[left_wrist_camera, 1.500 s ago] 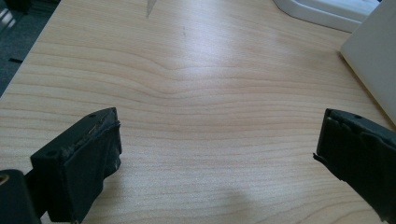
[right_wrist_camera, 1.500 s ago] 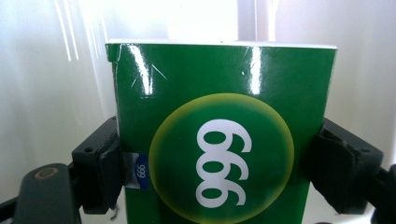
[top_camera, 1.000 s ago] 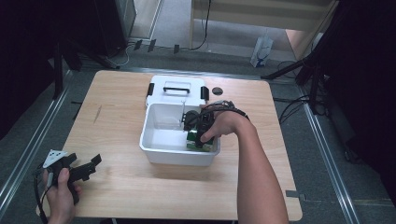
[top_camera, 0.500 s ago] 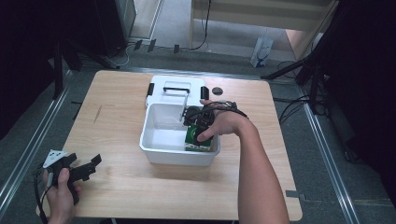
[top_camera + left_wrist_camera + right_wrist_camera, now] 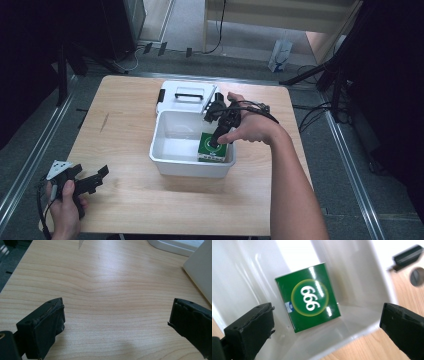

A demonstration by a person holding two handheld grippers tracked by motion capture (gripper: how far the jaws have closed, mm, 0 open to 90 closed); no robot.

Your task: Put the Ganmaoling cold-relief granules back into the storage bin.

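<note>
while my right tongs (image 5: 327, 322) hang wide open over the white bin (image 5: 165, 161), the green box (image 5: 308, 298) lies flat on the bin floor below them, apart from both jaws. seen from above, the box (image 5: 212, 146) sits in the bin's near right corner. the lid (image 5: 186, 96) lies on the table (image 5: 125, 125) just behind the bin. my left tongs (image 5: 116, 320), also wide open and holding nothing, rest low at the table's near left corner.
</note>
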